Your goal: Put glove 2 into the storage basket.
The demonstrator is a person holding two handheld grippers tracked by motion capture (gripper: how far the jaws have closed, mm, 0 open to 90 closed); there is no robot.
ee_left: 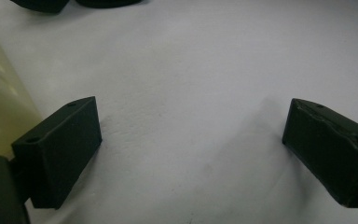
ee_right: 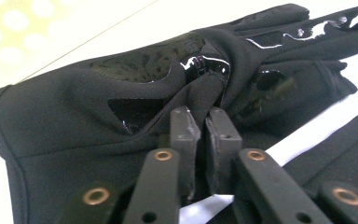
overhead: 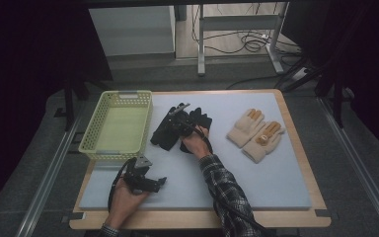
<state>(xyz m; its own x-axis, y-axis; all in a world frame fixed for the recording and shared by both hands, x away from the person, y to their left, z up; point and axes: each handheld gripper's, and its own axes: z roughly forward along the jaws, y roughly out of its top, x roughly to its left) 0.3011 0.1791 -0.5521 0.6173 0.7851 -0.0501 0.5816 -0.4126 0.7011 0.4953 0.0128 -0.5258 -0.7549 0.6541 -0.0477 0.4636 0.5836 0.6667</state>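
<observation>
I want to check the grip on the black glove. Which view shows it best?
The right gripper view: the right tongs are shut on a pinched fold of the black glove, seen close. The high view shows the glove whole but small, beside the basket. The left gripper view catches only dark edges at the top.

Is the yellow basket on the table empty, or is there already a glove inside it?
Empty. In the high view the yellow basket shows a bare bottom; the black gloves and the beige gloves all lie outside it on the mat.
</observation>
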